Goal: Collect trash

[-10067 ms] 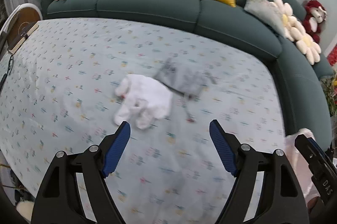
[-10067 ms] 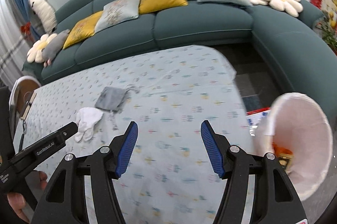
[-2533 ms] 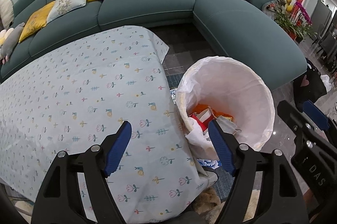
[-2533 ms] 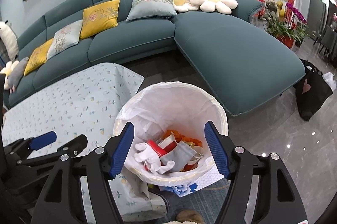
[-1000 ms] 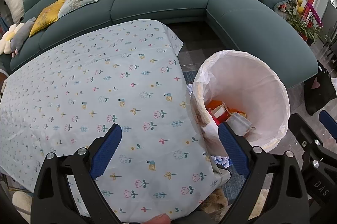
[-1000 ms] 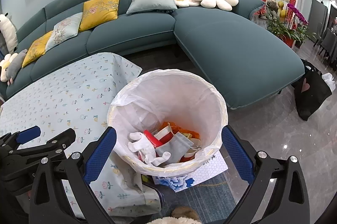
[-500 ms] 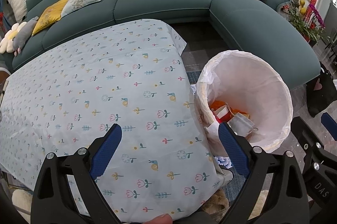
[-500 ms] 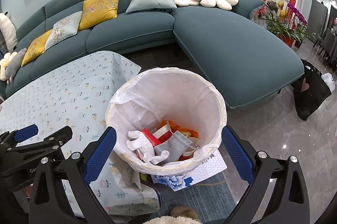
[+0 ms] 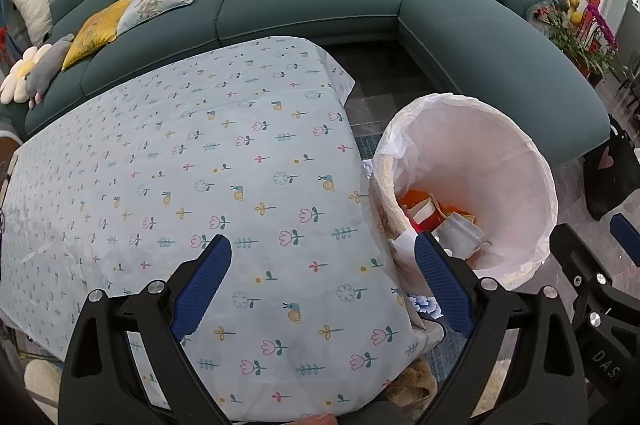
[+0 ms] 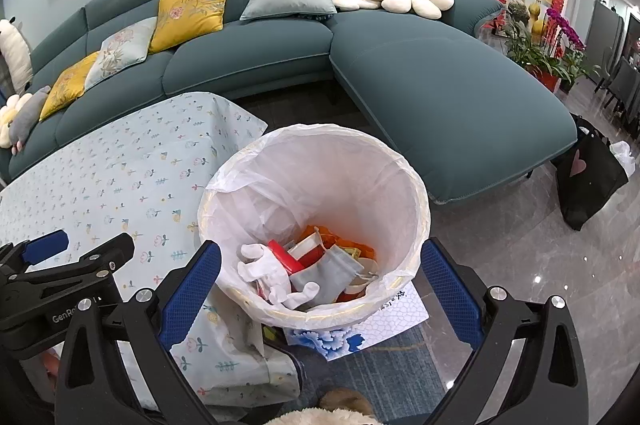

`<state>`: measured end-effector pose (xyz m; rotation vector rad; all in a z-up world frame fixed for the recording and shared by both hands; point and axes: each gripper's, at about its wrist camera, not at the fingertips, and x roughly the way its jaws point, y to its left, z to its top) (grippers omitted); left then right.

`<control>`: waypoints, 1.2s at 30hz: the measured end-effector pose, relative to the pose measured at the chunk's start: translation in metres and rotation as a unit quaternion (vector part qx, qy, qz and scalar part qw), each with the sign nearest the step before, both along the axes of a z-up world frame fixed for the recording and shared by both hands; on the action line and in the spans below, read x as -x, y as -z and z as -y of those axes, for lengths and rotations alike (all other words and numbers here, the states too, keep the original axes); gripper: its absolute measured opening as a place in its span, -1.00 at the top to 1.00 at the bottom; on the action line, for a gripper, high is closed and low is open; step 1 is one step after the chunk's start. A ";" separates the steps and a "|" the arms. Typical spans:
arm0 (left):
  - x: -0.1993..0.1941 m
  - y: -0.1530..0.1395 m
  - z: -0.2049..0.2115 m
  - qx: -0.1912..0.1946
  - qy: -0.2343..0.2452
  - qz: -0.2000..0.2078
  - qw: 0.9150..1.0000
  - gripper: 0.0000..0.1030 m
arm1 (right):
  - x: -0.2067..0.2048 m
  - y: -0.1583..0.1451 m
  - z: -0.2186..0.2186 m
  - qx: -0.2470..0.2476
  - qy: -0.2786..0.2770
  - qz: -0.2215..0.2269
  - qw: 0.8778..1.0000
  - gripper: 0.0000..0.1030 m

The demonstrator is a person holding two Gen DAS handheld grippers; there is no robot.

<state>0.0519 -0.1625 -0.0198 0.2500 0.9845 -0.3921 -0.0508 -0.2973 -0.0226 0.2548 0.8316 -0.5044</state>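
Note:
A trash bin [image 10: 416,185] with a white liner stands on the floor at the table's right end; it also shows in the left wrist view [image 9: 536,161]. Inside lie a white glove [image 10: 264,271], a grey pouch [image 10: 330,275] and red and orange wrappers [image 10: 286,257]. My right gripper [image 10: 320,285] is open and empty above the bin's near rim. My left gripper [image 9: 322,283] is open and empty above the table's right end, and shows in the right wrist view [image 10: 76,251].
The table [image 9: 160,161] has a pale blue flowered cloth. A teal corner sofa [image 10: 440,81] with cushions runs behind and to the right. A black bag [image 10: 588,181] stands on the floor at right. A blue-and-white sheet [image 10: 384,325] lies under the bin.
The white glove and grey pouch that lay on the table 10 seconds ago now lie in the bin. In the last second both grippers opened wider and hardly moved.

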 end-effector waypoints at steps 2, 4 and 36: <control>0.001 0.000 0.001 -0.002 0.002 0.000 1.000 -0.72 | 0.000 0.001 0.000 0.000 0.001 -0.001 1.000 -0.87; 0.002 0.000 0.001 -0.003 0.004 0.001 1.000 -0.72 | 0.000 0.001 0.000 0.000 0.000 -0.002 1.000 -0.87; 0.006 0.006 0.009 -0.024 0.022 -0.004 0.999 -0.72 | 0.005 0.007 0.002 0.000 0.002 -0.015 1.000 -0.87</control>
